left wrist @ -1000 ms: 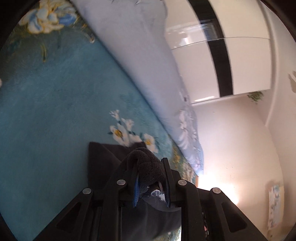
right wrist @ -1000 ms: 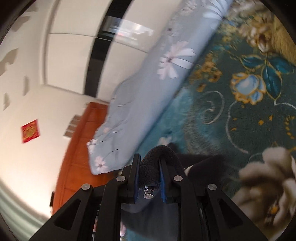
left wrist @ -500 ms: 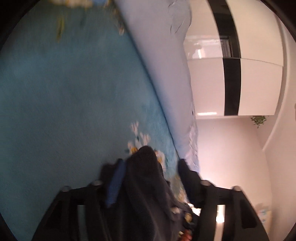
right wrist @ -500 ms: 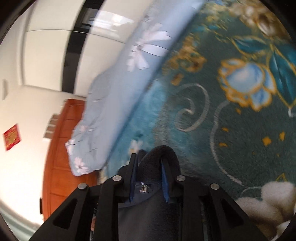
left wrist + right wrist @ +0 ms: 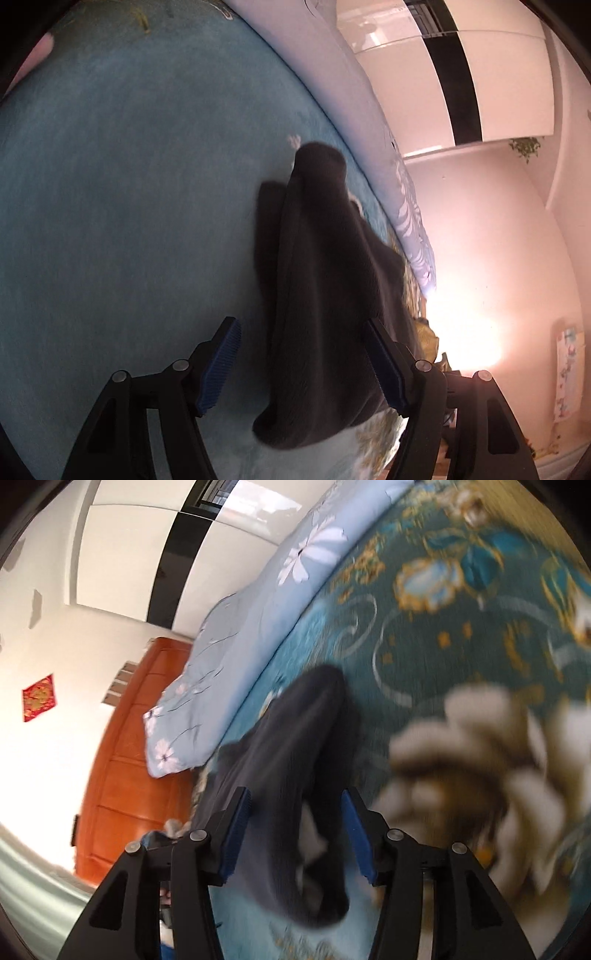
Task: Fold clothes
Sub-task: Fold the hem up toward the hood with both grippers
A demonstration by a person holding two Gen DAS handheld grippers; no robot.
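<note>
A dark grey garment [image 5: 325,258] lies in a loose ridge on the teal flowered blanket [image 5: 129,221]. My left gripper [image 5: 301,363] stands open around its near end; the blue pads [image 5: 218,365] do not press it. In the right wrist view the same dark garment [image 5: 295,757] runs away from me over the patterned blanket [image 5: 443,664]. My right gripper [image 5: 297,834] has its jaws opening, with the cloth loose between them and a gap at each pad. The picture is blurred here.
A pale blue flowered quilt [image 5: 351,92] [image 5: 240,646] lies bunched along the far side of the bed. Behind it stand a white wardrobe with a black stripe [image 5: 454,74] and an orange wooden panel [image 5: 122,757]. A bright glare [image 5: 461,332] sits low on the wall.
Both grippers were shut on bunched folds of the dark garment and have let go. The jaws have spread, and the cloth has dropped onto the blanket, stretching out ahead of them.
</note>
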